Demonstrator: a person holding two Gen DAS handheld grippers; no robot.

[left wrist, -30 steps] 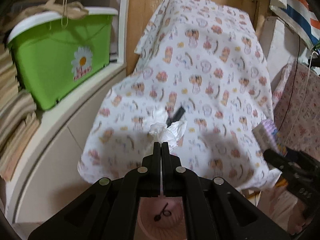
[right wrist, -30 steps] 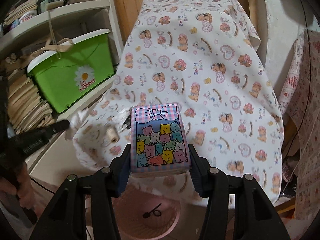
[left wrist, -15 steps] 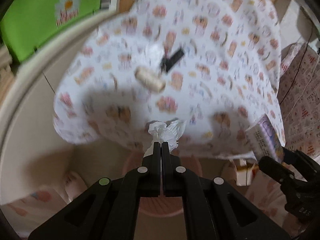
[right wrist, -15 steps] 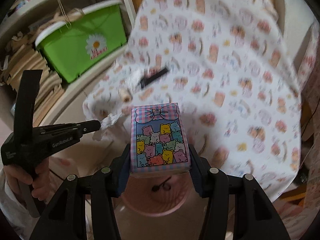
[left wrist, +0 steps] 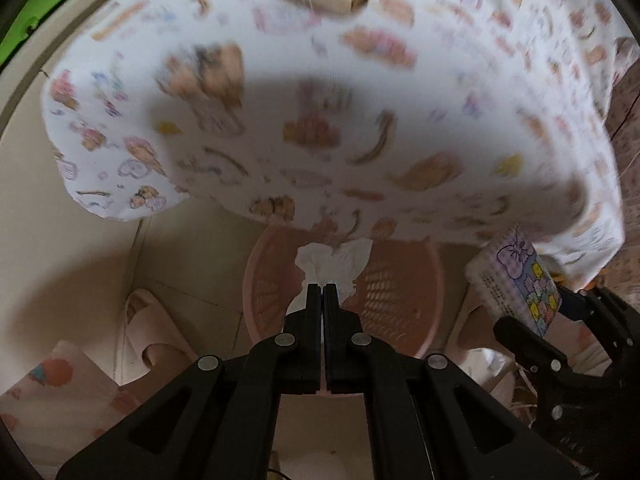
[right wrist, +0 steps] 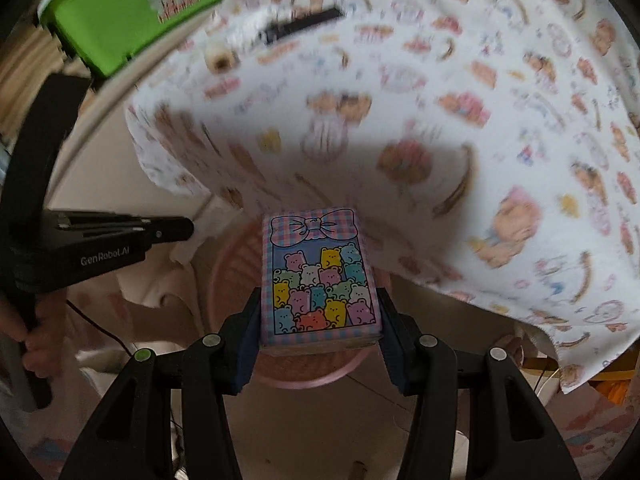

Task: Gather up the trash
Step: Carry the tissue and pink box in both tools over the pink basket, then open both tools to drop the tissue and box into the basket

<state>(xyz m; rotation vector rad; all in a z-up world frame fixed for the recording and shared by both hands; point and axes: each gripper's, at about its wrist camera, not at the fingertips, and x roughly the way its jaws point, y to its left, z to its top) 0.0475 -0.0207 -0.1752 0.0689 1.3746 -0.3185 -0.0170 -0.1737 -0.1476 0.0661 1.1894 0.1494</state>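
We see a crumpled white tissue point(left wrist: 334, 266) pinched at its lower end, its ruffled top fanning upward in front of the pink basket point(left wrist: 408, 292). The basket is round, with perforated walls and a smooth rim, and it stands on the floor just below the hanging edge of the patterned cloth. From the right wrist view the basket point(right wrist: 312, 378) shows mostly as a pink rim curving behind and below the tissue pack point(right wrist: 318, 280). That pack is a flat rectangle in pink-and-blue gingham with a printed bow on top and a window of pastel bears; it is held upright over the basket. In the left view the pack point(left wrist: 520, 280) appears tilted, just right of the basket.
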